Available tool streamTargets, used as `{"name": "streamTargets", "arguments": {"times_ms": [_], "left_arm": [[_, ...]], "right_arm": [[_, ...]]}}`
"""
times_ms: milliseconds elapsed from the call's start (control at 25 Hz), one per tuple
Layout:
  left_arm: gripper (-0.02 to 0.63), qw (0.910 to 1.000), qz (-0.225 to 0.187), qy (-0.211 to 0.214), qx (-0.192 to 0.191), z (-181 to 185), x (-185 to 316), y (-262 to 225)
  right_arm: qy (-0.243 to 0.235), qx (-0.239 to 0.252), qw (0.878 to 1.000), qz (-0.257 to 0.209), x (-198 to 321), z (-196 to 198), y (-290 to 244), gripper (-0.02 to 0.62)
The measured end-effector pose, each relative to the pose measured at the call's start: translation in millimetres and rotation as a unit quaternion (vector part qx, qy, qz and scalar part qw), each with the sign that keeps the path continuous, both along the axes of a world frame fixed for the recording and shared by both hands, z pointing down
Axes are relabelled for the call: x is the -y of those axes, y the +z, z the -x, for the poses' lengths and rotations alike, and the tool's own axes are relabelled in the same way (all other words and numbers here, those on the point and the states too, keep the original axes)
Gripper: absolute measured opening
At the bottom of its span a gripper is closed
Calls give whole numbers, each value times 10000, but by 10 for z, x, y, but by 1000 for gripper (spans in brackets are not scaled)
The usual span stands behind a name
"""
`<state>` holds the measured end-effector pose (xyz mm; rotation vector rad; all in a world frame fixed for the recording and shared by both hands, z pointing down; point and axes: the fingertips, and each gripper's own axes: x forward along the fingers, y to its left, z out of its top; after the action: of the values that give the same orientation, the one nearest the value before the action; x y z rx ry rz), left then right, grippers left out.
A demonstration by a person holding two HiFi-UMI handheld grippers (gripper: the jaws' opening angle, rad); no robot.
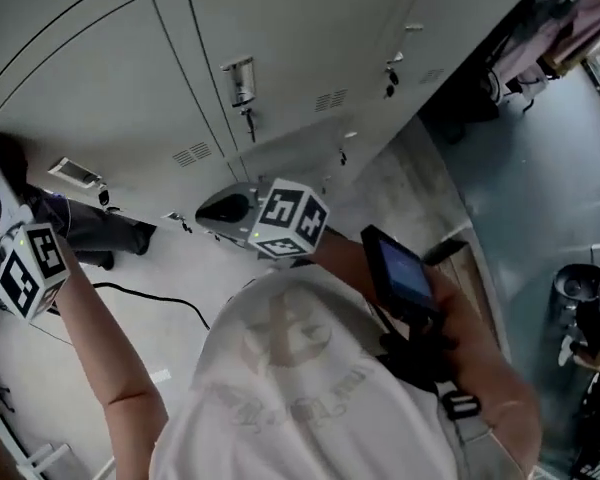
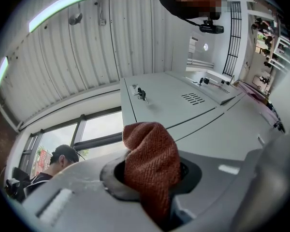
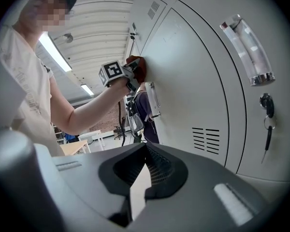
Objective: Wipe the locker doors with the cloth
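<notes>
The rust-red woven cloth (image 2: 152, 153) is bunched into a thick fold and clamped between the jaws of the left gripper (image 2: 152, 178), which are closed on it. The right gripper view shows that fold pressed high against a pale grey metal locker door (image 3: 193, 81), at the far end of the row.

The main risk is the cloth itself. Only a wad of it is pinched, so friction from a hard stroke across the painted metal could drag it out of the jaws. If the wad flattens or shifts, the gripper's hard edges could meet the door and scratch it.

Fittings stick out of each door: a clear curved pull handle (image 3: 246, 52), a small key hanging in its lock (image 3: 267, 124) and a patch of louvred vent slots (image 3: 208, 139). A sweep that runs into any of these could snag the weave or knock the key.

The right gripper (image 3: 146, 151) has its jaws closed at the tips, holds nothing, and hangs near the door close to that key, so a careless swing could hit it.

Another person in dark clothes (image 3: 144, 115) stands against the lockers just beyond the cloth and blocks wiping further that way. A black cable (image 1: 150, 298) trails across the floor on the left and could trip a sidestep.
</notes>
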<state>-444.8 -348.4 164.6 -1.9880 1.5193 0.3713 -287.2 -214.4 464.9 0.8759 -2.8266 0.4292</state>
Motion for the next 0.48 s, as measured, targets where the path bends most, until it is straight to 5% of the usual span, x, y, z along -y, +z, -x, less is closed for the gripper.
{"name": "streamTargets", "arguments": {"times_ms": [480], "left_arm": [[95, 9996, -38, 46, 278, -472, -83, -35]], "right_arm": [[210, 65, 9997, -136, 55, -267, -49, 8]]}}
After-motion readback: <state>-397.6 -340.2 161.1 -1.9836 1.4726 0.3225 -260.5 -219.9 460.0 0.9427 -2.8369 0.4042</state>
